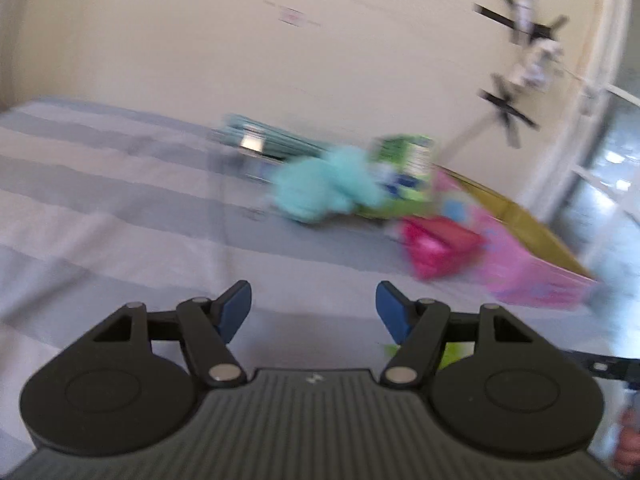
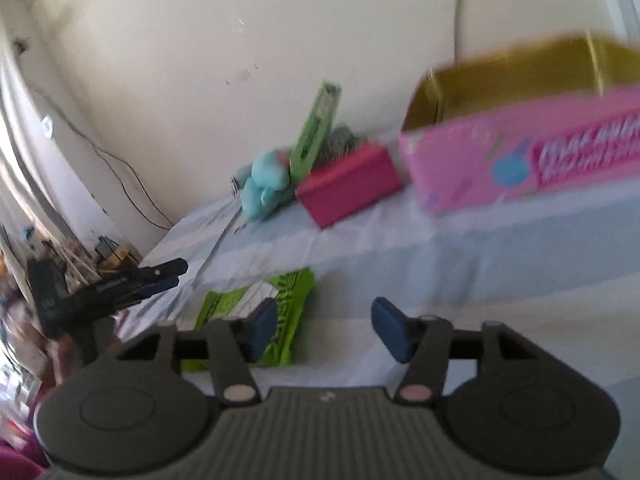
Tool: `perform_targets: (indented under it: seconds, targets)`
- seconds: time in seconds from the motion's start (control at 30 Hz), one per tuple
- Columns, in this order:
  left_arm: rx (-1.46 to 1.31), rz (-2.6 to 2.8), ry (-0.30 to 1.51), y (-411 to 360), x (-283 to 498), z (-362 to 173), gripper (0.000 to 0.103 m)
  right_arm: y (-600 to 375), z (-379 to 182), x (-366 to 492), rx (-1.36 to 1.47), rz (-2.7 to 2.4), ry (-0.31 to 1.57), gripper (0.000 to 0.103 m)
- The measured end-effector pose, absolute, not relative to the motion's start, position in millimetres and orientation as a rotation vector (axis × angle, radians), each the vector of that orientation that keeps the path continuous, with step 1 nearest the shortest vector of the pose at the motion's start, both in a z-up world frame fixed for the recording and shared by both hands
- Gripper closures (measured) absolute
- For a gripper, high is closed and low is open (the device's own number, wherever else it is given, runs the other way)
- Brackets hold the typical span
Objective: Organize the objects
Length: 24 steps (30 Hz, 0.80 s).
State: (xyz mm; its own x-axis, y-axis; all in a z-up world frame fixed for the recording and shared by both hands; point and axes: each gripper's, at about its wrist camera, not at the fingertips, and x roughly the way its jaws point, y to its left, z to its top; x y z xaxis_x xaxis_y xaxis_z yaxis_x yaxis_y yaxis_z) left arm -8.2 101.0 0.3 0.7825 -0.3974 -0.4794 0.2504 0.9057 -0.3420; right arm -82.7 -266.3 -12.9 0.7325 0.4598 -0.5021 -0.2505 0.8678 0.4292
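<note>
Pink box [image 2: 520,160] lying open, gold inside, left gripper [image 1: 314,312] and right gripper [image 2: 324,330] both gaping, holding nothing, green packet [image 2: 260,316] lying flat.

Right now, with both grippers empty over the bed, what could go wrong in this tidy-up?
1. The green packet lies flat on soft bedding; the open right gripper may pinch the sheet with it.
2. The tall green box leans on the magenta box; pulling the teal plush or that box could topple it.
3. The left gripper is close, so the two could collide.
</note>
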Motion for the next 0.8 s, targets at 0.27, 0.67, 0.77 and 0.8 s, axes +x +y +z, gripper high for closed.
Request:
perform_targets:
  seconds: [0.27, 0.67, 0.77, 0.8]
  targets:
    - [-0.249, -0.529, 0.711, 56, -28, -2, 0.032, -208, -28, -92, 0.022, 0.481, 0.612, 0.041]
    - [-0.248, -0.571, 0.817, 27, -32, -15, 0.045, -176, -44, -72, -0.092, 0.578, 0.612, 0.048]
    - [-0.172, -0.589, 0.777, 11, -33, -2, 0.046, -184, -39, -79, -0.103, 0.540, 0.559, 0.048]
    - [-0.163, -0.604, 0.767, 6, -31, 2, 0.046, -191, -37, -79, -0.085, 0.527, 0.551, 0.048]
